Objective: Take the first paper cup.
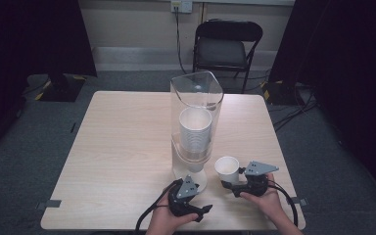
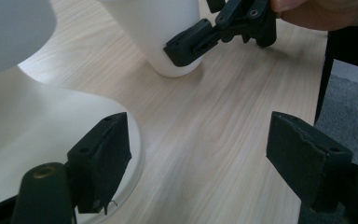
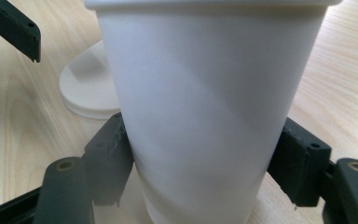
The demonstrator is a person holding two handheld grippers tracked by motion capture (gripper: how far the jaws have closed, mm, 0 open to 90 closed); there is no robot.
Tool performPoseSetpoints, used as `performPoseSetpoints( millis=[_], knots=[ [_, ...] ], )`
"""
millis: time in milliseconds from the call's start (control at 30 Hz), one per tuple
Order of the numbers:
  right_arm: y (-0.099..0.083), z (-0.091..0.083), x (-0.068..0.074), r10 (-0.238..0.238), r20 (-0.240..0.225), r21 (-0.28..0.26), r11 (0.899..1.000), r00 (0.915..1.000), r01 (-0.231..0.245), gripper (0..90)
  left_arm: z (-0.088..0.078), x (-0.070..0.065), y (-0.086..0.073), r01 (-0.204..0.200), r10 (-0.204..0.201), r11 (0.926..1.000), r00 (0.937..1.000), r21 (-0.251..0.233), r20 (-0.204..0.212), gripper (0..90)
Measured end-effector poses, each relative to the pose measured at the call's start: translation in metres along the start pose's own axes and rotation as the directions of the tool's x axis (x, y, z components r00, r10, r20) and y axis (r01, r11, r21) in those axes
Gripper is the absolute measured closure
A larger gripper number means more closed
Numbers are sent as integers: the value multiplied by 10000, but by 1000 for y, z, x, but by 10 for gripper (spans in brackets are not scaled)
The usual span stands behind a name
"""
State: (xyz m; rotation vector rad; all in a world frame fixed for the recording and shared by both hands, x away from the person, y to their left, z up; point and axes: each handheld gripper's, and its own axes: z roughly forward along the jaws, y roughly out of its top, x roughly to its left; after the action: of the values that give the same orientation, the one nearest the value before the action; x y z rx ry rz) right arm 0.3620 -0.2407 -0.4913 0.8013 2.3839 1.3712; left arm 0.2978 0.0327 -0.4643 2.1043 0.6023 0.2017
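Paper cup (image 1: 226, 168): upright on the table (image 1: 122, 147), just right of the cup dispenser (image 1: 196, 122) base; right tool (image 1: 230, 185) clamps its lower wall, one pad on each side; left tool (image 1: 188, 180): jaws apart with nothing between them, standing at the dispenser's white foot (image 2: 37, 126), cup ahead of it.

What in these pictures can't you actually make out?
- Cup stack, high view: how many cups it holds; the rims blur together behind the clear dispenser tube.
- Paper cup, right gripper view: its bottom is cut off by the lower edge; the right gripper clamps its sides.
- Dispenser base, left gripper view: cut off by the left edge, partly hidden by a jaw of the left gripper.
- Chair, high view: its legs hidden behind the table.
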Motion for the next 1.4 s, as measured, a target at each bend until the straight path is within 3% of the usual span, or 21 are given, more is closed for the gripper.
performPoseSetpoints(
  millis=[233, 267, 333, 533, 600, 667, 800, 933, 1100, 1167, 1200, 1300, 1400],
  knots=[
    [-2, 3, 0, -232, 167, 424, 9989, 9996, 224, 253, 7, -3, 7, -124, 124, 9999, 9999, -5, 98, 216],
    [-2, 3, -1, -167, 234, 415, 9990, 9996, 158, 240, 7, -2, 7, -148, 147, 9997, 9999, 191, 38, 217],
    [-1, 2, -2, -140, 473, 417, 9991, 9988, 120, 230, 7, 0, 6, -232, 232, 9991, 9997, 342, 17, 216],
    [0, 3, -14, -115, 1124, 490, 9988, 9936, 60, 210, 7, 5, -2, 51, -48, 9993, 10000, 364, -74, 215],
    [0, 3, -21, 16, 1468, 540, 9985, 9892, -96, 189, 4, 10, -6, 83, -69, 9975, 9998, 705, -206, 215],
    [0, 3, -24, 67, 1593, 651, 9977, 9872, -173, 147, 3, 11, -7, 107, -89, 9971, 9996, 751, -250, 215],
    [-1, -1, -24, 243, 1638, 893, 9952, 9862, -393, 144, -2, 17, -13, 310, -277, 9970, 9986, 713, -457, 211],
    [-1, -9, -21, 438, 1382, 865, 9947, 9894, -561, 143, -8, 22, -17, 408, -363, 9969, 9971, 670, -672, 206],
    [-8, -21, -19, 485, 1335, 922, 9939, 9899, -611, 142, -17, 30, -21, 835, -789, 9956, 9918, 432, -1001, 191],
    [-12, -25, -19, 542, 1304, 1276, 9893, 9900, -710, 144, -18, 32, -21, 765, -717, 9962, 9918, 417, -1060, 183],
    [-14, -27, -18, 485, 1267, 1377, 9883, 9908, -660, 143, -19, 33, -21, 958, -914, 9948, 9899, 357, -1082, 178],
    [-21, -31, -17, 451, 1044, 1480, 9871, 9935, -604, 143, -20, 35, -21, 986, -952, 9948, 9897, 269, -1074, 167],
    [-27, -30, -16, 639, 958, 1793, 9805, 9933, -804, 146, -21, 37, -19, 1275, -1277, 9918, 9833, -99, -1293, 156]
  ],
)
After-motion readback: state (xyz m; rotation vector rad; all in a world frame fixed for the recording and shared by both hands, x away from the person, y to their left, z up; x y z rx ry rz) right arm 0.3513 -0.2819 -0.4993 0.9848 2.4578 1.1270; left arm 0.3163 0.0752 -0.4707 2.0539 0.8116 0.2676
